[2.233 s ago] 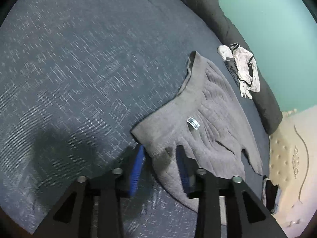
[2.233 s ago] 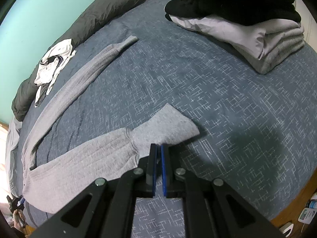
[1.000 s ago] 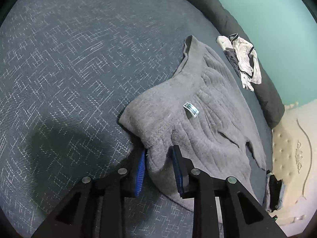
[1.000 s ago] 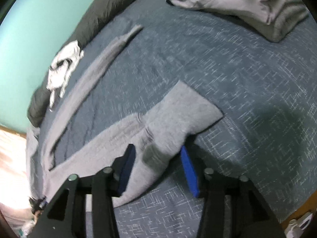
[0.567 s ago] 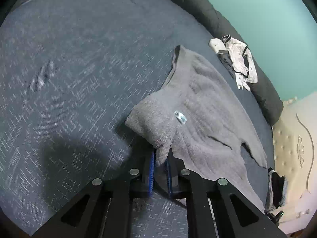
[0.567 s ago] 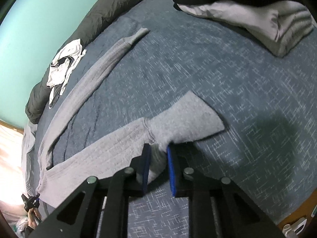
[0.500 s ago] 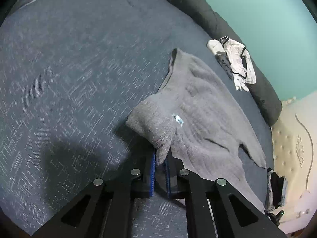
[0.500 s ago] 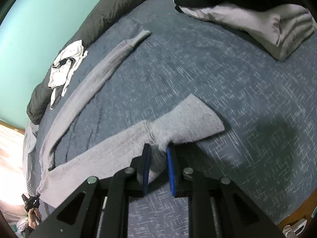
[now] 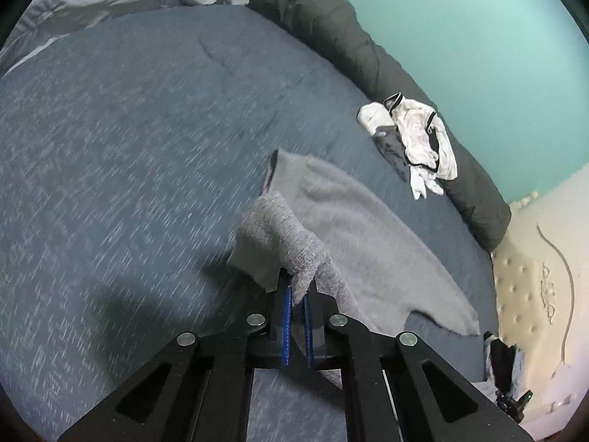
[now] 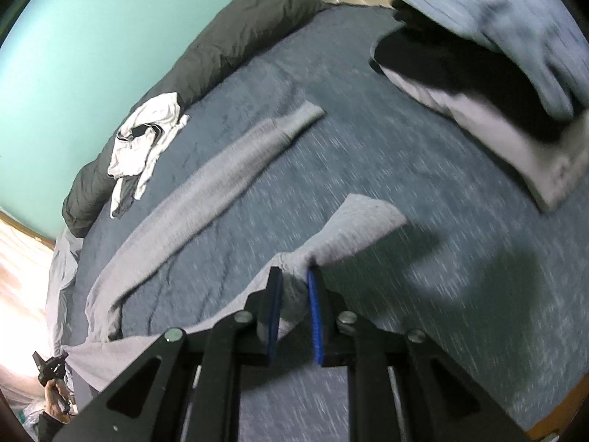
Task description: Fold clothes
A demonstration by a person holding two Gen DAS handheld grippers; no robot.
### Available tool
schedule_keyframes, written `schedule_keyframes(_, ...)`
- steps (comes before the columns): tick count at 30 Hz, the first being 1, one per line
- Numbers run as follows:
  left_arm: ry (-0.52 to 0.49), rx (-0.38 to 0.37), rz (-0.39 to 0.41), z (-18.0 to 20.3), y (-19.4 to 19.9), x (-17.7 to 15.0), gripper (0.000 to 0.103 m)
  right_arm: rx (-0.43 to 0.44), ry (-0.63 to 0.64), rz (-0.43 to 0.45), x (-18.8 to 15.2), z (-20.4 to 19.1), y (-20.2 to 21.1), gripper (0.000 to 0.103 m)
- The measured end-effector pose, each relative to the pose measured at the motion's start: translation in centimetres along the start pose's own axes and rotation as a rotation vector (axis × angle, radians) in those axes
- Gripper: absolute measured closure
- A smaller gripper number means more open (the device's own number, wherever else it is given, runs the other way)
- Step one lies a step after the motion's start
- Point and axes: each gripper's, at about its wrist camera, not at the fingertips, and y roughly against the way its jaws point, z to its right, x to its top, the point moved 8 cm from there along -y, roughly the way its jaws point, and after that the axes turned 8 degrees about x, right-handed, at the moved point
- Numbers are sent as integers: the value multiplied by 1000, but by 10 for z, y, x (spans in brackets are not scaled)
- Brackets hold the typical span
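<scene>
A grey pair of long knit pants [image 9: 353,228] lies spread on the blue bedspread [image 9: 110,147]. In the left wrist view my left gripper [image 9: 297,287] is shut on the waistband corner, which hangs lifted off the bed and folds over the fingers. In the right wrist view my right gripper [image 10: 294,276] is shut on the near leg just behind its cuff [image 10: 364,221], and the cuff sticks out past the fingers, raised above the bed. The other leg [image 10: 221,173] lies flat and straight farther back.
A crumpled white garment [image 9: 416,136] rests against a dark rolled duvet [image 9: 331,25] along the green wall. A stack of folded clothes [image 10: 478,84] sits at the right of the bed. A padded headboard [image 9: 533,276] stands beyond it.
Both grippers closed on the pants, the left on the waistband corner and the right near the leg cuff, and then rose, lifting those parts off the bedspread.
</scene>
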Motion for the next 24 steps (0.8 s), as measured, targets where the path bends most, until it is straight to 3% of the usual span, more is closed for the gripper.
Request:
schedule_keyframes(10,-8,5,34,38,-14,53,98,0,0,34,64,-27,-28,91)
schedule_keyframes(24,3,34,30,76,-69,103,98,-42,-10,65,146,-39,-79,91)
